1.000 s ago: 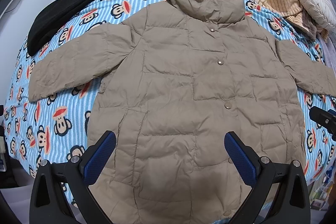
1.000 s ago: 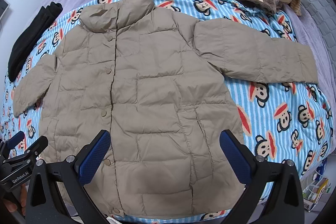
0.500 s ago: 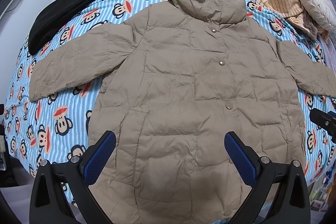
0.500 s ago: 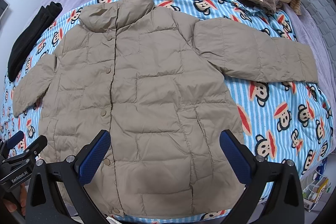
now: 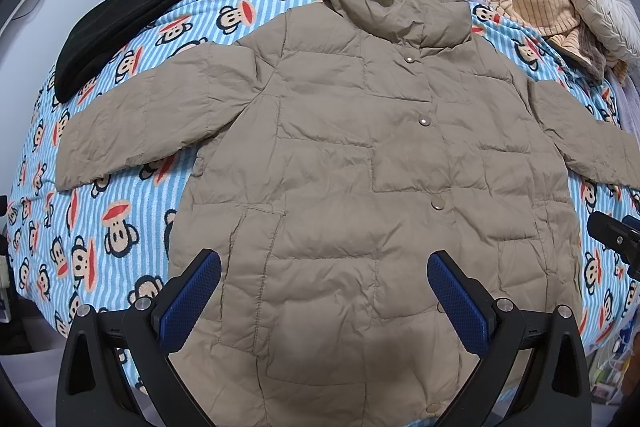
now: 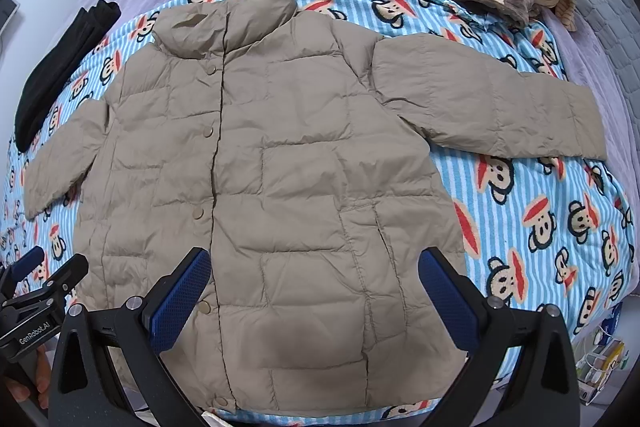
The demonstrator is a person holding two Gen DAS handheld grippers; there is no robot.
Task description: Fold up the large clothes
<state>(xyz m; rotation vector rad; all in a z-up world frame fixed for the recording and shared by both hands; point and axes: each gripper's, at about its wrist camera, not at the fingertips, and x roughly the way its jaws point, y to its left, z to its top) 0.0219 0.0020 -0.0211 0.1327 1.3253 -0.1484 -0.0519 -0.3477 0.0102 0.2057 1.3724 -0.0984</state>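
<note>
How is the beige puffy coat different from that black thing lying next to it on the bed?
The beige coat lies spread flat, sleeves out; the black garment is folded into a narrow strip. The coat is quilted with snap buttons; the black garment looks plain and knitted. The coat covers much more of the monkey-print blanket than the black garment. Both rest on it, untouched by either gripper.

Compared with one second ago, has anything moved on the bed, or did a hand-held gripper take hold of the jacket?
Nothing visibly changed. The beige quilted puffer jacket lies spread flat on the blue striped monkey-print blanket as before, and both the left hand-held gripper and the right hand-held gripper are open over its hem, holding nothing.
</note>
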